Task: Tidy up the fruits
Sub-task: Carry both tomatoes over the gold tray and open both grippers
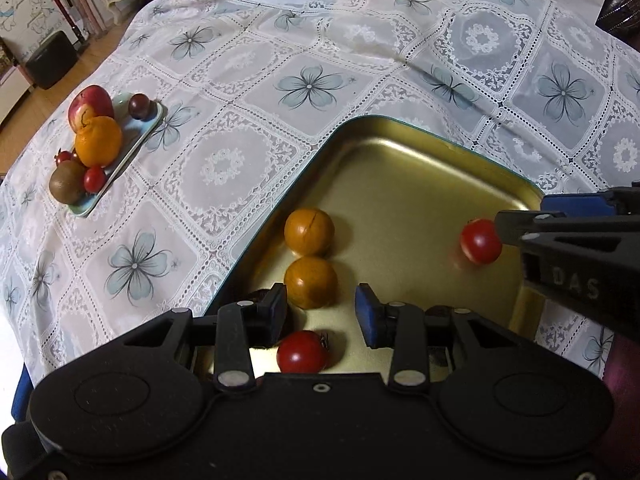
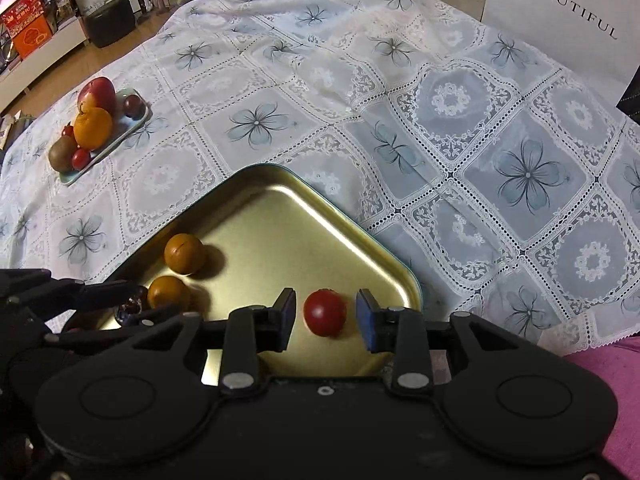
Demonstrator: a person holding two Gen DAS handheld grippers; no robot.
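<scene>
The cherry tomato I care about sits on the floor of the gold tin tray, near its right-hand corner, and in my right wrist view it lies squarely between the blue pads of my right gripper, with a sliver of tray showing on each side. So that gripper stands parted around it, gripping nothing. The tomato is near round, so no axis matters; what counts is that it is centred and just ahead of the pads. My left gripper is also spread and empty, over the tray's near left part, with a second red tomato below it and two orange-brown fruits just ahead. Well apart, on the lace tablecloth, the pale blue dish holds the remaining fruit.
</scene>
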